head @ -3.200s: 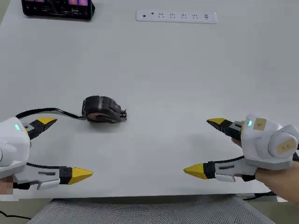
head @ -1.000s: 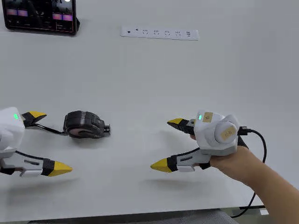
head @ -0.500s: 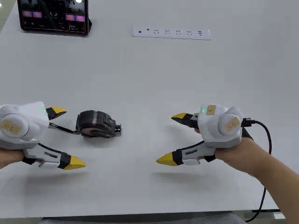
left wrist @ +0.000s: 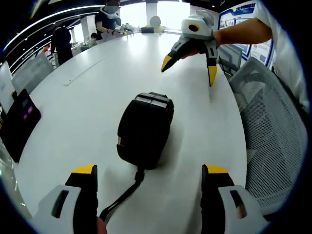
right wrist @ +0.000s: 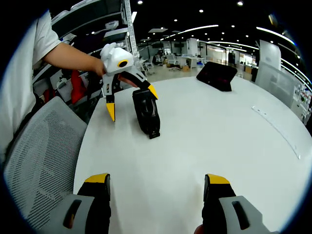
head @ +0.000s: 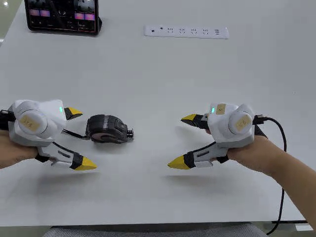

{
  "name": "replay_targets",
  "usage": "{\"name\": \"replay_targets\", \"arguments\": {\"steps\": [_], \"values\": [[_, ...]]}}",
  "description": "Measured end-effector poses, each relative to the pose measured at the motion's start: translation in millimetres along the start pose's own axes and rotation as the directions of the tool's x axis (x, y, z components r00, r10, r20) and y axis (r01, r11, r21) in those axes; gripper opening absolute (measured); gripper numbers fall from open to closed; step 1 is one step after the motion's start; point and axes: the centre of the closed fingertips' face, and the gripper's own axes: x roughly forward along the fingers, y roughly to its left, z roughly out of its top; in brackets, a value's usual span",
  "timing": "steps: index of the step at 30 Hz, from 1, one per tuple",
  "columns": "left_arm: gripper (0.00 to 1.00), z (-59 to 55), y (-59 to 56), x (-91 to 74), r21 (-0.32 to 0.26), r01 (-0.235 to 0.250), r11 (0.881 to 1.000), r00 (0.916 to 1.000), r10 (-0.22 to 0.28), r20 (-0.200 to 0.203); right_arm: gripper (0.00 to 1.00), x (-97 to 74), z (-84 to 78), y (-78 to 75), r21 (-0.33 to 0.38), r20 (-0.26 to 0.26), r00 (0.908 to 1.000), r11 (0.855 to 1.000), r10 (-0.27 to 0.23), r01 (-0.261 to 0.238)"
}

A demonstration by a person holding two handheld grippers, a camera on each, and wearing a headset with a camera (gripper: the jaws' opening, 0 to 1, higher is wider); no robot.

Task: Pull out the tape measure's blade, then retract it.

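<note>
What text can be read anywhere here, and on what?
None reads clearly.
Tan stickers on the left hand-held gripper and right hand-held gripper: marks too blurred.
Tablet screen: too small.
Tape measure face: nothing legible.
Blue wall poster: blurred.

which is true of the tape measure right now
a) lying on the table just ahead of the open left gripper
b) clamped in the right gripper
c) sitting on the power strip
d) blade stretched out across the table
A: the tape measure lies on the table just beyond the left gripper, whose jaws stand open and clear of it.
</note>
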Motion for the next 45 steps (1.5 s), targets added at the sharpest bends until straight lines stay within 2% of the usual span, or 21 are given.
{"name": "replay_targets", "arguments": {"steps": [10, 22, 36, 45], "values": [[0.74, 6.4, 5.4, 7.0, 0.039, 0.04, 0.998, 0.9983, -0.038, -0.044, 0.77, 4.1, 4.1, -2.4, -0.024, -0.012, 0.9998, 1.0, 0.018, -0.018], [0.54, 11.5, 4.3, 11.9, 0.062, 0.09, 0.994, 0.9931, -0.085, -0.081, 0.76, 10.4, 7.9, -3.7, -0.034, -0.017, 0.9993, 0.999, 0.032, -0.033], [0.39, 15.7, 6.8, 14.0, 0.081, 0.101, 0.992, 0.9902, -0.092, -0.105, 0.76, 18.9, 12.6, -3.7, -0.041, -0.016, 0.9988, 0.998, 0.046, -0.046], [0.33, 19.7, 7.9, 15.3, 0.092, 0.099, 0.991, 0.9907, -0.089, -0.102, 0.76, 21.7, 14.8, -4.3, -0.043, -0.012, 0.9987, 0.998, 0.049, -0.049]]}}
